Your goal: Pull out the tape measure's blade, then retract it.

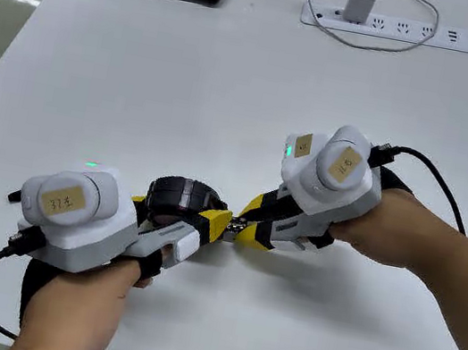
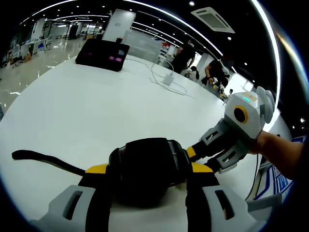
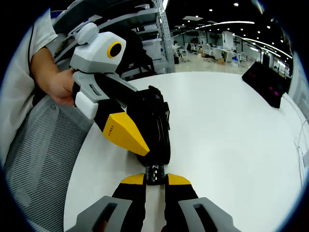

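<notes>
1. Now: the right gripper (image 3: pixel 155 183) has its jaws almost together, pinched on the blade tip (image 3: pixel 155 170). The printed marks of the blade show between them.
2. The left gripper (image 2: pixel 147 170) has its jaws spread wide, one on each flank of the tape measure (image 2: pixel 145 162), clamped on the black case.
3. Location: the case is low over the desk (image 1: pixel 230 93), between the two grippers. I cannot tell whether it rests on the surface or hangs just clear. Very little blade is out, so the pull is hardly begun.
4. Handling (judgement):
   - The case looks rigid, compact and fairly dense, with a rubbery shell that should not slip. The flank hold suits it.
   - The blade is thin sprung steel, stiff along its curve but likely to kink if bent sideways. The end is the right place to hold it.
   - The pull should run straight out from the slot.
   - The spring will probably whip the blade back if freed, so it is better guided in.
5. Pose: the left hand (image 1: pixel 78 311) is low at the near edge, with its gripper aimed right. The right hand (image 1: pixel 388 225) comes in from the right, with its gripper aimed left. The two sets of jaws are nearly nose to nose.
</notes>
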Motion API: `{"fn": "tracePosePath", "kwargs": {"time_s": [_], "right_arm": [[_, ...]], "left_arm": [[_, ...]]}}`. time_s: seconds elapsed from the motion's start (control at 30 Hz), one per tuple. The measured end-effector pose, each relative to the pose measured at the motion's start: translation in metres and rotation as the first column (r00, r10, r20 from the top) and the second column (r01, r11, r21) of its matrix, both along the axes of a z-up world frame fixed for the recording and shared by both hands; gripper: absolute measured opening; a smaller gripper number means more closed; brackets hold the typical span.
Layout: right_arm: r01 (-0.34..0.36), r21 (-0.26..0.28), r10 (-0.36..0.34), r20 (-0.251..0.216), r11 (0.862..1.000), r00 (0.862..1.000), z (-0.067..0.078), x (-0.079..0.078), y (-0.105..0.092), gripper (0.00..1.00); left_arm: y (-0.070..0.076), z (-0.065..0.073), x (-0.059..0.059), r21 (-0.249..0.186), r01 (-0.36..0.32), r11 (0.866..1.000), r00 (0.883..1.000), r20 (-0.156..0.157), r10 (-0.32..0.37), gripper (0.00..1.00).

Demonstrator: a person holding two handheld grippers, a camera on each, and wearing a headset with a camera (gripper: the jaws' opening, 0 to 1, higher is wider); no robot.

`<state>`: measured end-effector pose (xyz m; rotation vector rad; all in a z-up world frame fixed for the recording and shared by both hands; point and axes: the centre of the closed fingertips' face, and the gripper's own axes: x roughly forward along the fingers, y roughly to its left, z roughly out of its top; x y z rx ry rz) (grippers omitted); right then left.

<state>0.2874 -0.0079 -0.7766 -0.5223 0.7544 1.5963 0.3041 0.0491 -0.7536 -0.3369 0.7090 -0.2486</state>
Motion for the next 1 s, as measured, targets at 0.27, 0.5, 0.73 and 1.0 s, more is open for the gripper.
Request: {"fn": "tracePosePath", "kwargs": {"time_s": [0.27,0.5,0.73,1.0], "right_arm": [[0.000,-0.010,0.000,0.005,1.000,1.000,-0.001,0.001,0.000,0.11],[-0.007,-0.014,0.008,0.012,1.000,1.000,-0.001,0.001,0.002,0.11],[-0.011,-0.012,0.011,0.018,1.000,1.000,0.000,0.000,0.002,0.10],[-0.016,-0.016,0.016,0.028,1.000,0.999,0.000,-0.001,0.009,0.10]], "left_arm": [[0.000,0.000,0.000,0.005,-0.005,1.000,1.000,-0.006,0.005,0.57],[0.000,0.000,0.000,0.005,-0.004,1.000,1.000,-0.008,0.004,0.57],[0.000,0.000,0.000,0.000,-0.004,1.000,1.000,-0.005,0.004,0.57],[-0.002,0.000,0.000,-0.001,0.000,1.000,1.000,-0.004,0.000,0.57]]}}
